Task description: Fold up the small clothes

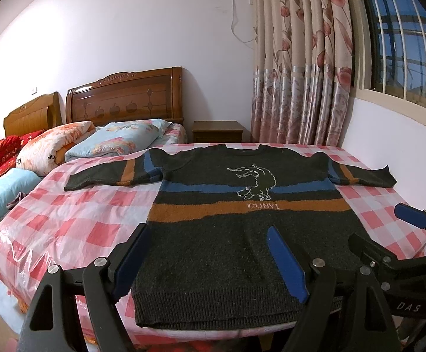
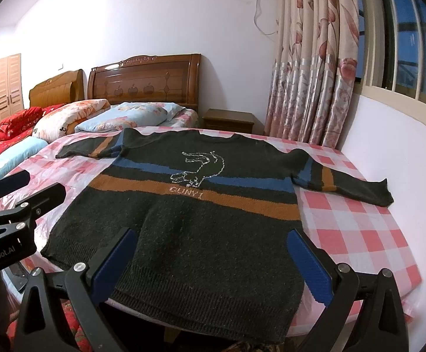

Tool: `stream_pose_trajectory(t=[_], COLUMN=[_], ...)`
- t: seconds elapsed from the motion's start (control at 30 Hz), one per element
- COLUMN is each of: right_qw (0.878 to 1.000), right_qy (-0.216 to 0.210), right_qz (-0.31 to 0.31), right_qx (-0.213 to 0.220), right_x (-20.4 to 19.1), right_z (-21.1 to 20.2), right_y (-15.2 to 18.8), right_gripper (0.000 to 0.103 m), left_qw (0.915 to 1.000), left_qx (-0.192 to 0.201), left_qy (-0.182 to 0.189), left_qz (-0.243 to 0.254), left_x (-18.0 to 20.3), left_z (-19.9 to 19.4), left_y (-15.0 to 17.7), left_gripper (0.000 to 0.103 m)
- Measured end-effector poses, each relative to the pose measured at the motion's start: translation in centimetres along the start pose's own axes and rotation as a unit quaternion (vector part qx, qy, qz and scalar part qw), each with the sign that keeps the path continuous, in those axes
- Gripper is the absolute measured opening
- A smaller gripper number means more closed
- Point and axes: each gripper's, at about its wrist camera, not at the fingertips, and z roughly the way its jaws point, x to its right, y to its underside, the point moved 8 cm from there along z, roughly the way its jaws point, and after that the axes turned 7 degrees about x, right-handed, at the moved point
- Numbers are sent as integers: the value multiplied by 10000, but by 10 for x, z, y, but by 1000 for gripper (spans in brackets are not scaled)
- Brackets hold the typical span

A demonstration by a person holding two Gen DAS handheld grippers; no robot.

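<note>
Sweater [image 1: 242,234] flat, dead ahead of my left gripper [image 1: 213,267] and right gripper [image 2: 213,267]; hem nearest, collar far, sleeves splayed sideways. Both spread wide, empty.

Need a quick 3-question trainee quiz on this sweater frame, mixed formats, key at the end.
1. True or false: the sweater lies spread flat, both sleeves out to the sides.
2. Multiple choice: the stripe carrying the lettering is A) blue B) orange C) white.
3. Fill in: the left gripper and right gripper both hover near the sweater's ____ with jaws open.

Key: 1 true; 2 B; 3 hem.
</note>
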Motion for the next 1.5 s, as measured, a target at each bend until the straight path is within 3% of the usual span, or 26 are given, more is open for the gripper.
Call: stream_pose_trajectory(t=[1.2, 1.37, 1.5], right_qw=[10000, 9996, 9993], right_qy=[-29, -104, -104], right_qz=[18, 86, -26], right_qx=[-45, -264, -350], right_x=[-1, -1, 7], right_z=[3, 16, 38], right_y=[2, 14, 13], right_gripper=[103, 103, 103], left_qw=[10000, 9996, 9983], left_qx=[-53, -277, -521], left_qy=[13, 86, 205], left_qz=[-8, -55, -137], left_x=[-1, 1, 4], left_z=[3, 18, 57], left_y=[5, 15, 8], left_gripper=[83, 83, 83])
